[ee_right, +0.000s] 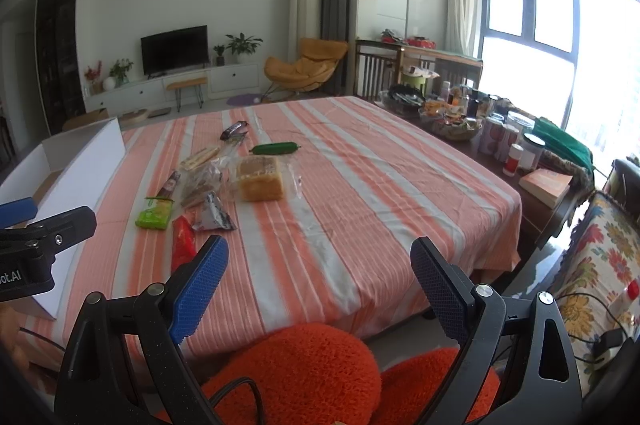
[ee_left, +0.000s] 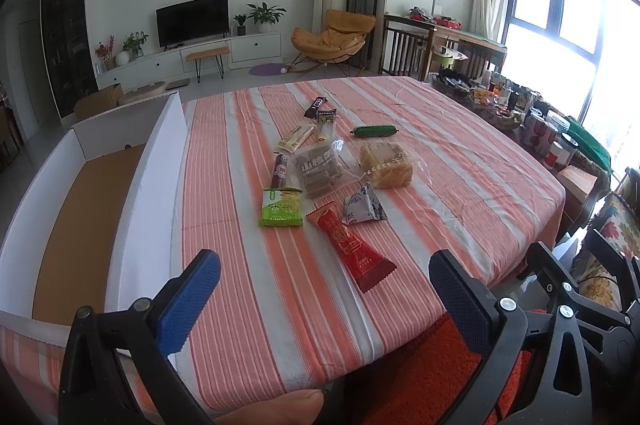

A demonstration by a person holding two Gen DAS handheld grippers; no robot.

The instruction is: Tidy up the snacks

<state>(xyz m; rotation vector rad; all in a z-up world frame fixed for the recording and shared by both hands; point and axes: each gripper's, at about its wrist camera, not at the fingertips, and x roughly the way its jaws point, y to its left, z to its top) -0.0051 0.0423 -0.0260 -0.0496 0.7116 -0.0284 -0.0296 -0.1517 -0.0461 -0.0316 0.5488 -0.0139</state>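
Fingers on both tools are standing wide apart and gripping nothing: the left gripper (ee_left: pixel 324 273) is hovering over the near edge of the desk (ee_left: pixel 460 161), and the right gripper (ee_right: pixel 320 261) is hanging further back, above an orange fuzzy cushion (ee_right: pixel 304 365). The snacks are lying loose in a cluster mid-desk, on the striped cloth: a red packet (ee_left: pixel 352 245) nearest, a green packet (ee_left: pixel 281 207) and a grey triangular pouch (ee_left: pixel 364 205) just behind, then a bread loaf in clear wrap (ee_left: pixel 386 163) and a green sausage (ee_left: pixel 376 131). An open white box (ee_left: pixel 156 161) is sitting at the left, probably as the place for sorting them into, though its far compartment is hard to make out.
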